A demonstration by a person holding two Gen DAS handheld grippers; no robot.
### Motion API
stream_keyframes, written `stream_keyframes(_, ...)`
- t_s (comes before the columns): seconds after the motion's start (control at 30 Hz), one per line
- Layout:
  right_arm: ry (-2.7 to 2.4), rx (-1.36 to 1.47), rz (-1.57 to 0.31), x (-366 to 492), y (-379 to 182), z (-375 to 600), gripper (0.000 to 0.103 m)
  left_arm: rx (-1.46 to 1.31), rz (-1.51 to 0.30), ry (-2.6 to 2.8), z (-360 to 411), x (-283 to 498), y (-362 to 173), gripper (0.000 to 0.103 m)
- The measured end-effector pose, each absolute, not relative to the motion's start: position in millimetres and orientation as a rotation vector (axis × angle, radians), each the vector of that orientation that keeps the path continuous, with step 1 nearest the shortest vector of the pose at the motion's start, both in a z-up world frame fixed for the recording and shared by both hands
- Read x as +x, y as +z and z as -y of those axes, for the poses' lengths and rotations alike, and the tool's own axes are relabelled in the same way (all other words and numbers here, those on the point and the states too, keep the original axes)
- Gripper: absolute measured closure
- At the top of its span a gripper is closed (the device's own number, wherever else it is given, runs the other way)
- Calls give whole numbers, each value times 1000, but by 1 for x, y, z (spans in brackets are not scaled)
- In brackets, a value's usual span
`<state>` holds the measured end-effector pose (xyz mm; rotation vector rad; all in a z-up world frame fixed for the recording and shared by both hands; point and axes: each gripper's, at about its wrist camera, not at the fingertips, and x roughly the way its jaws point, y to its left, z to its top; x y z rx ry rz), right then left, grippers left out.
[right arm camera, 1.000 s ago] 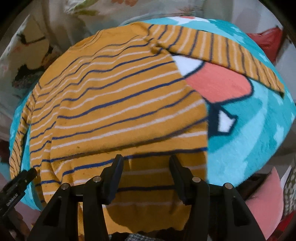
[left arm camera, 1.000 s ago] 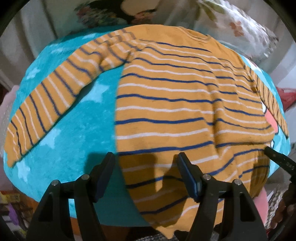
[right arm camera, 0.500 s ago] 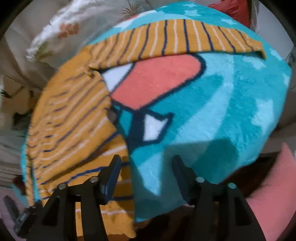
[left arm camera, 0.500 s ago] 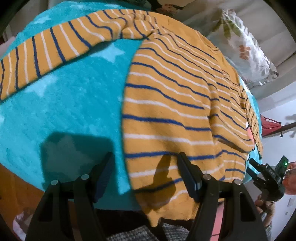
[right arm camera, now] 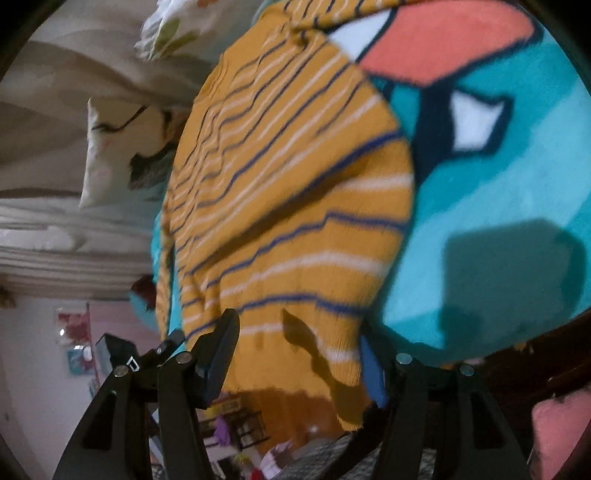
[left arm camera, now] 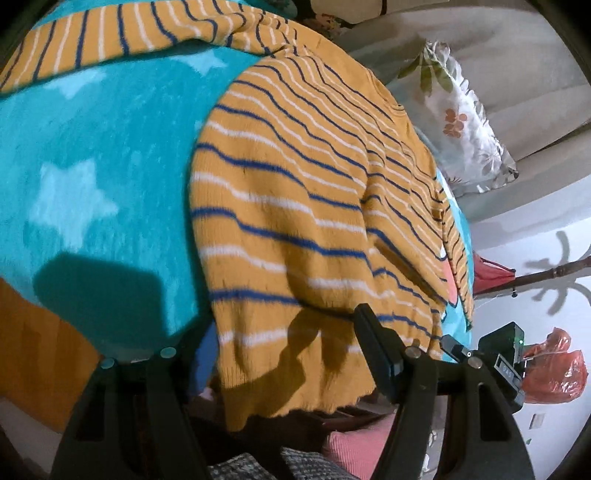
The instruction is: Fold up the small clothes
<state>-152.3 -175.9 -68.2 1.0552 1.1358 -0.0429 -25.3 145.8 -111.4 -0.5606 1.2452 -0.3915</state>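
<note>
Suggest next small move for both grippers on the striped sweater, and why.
Probably close both on the hem. The striped sweater lies flat on the teal blanket, and its bottom corners sit between the open jaws of the left gripper and right gripper.

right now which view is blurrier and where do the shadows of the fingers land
Right wrist view: more smeared, the sweater stripes streaked; shadows fall on its hem and on the teal blanket. Left wrist view: sharper, with strong fisheye bending at the edges; shadows lie on the blanket and the sweater hem.

striped sweater motion-blurred, sleeve cropped
</note>
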Motion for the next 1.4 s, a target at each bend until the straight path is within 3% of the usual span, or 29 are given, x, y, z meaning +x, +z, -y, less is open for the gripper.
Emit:
stream_keyframes(0.43, -3, 967, -1204, -147, -72, 146, 37, -595, -1253, -352, -145, -46, -116, 37)
stream_keyframes(0.53, -5, 949, -1213, -145, -72, 144, 37, -597, -1264, -305, -151, -46, -117, 61)
stream_keyframes(0.6, -8, 943, -1218, -144, -71, 145, 39, -589, -1284, -260, -156, -45, -119, 92)
stream_keyframes(0.67, -26, 918, -1228, -143, -71, 145, 54, -637, -1297, -241, -167, -44, -123, 93)
stream_keyframes(0.73, -52, 912, -1241, -142, -74, 147, 88, -662, -1300, -220, -173, -46, -125, 94)
stream_keyframes(0.93, -59, 917, -1234, -151, -68, 155, 94, -623, -1264, -178, -178, -56, -103, 95)
stream_keyframes(1.2, -25, 937, -1201, -186, -38, 153, 96, -552, -1205, -177, -189, -95, -64, 98)
stream_keyframes(1.4, -44, 956, -1197, -198, -43, 157, 97, -543, -1223, -107, -196, -100, -74, 103)
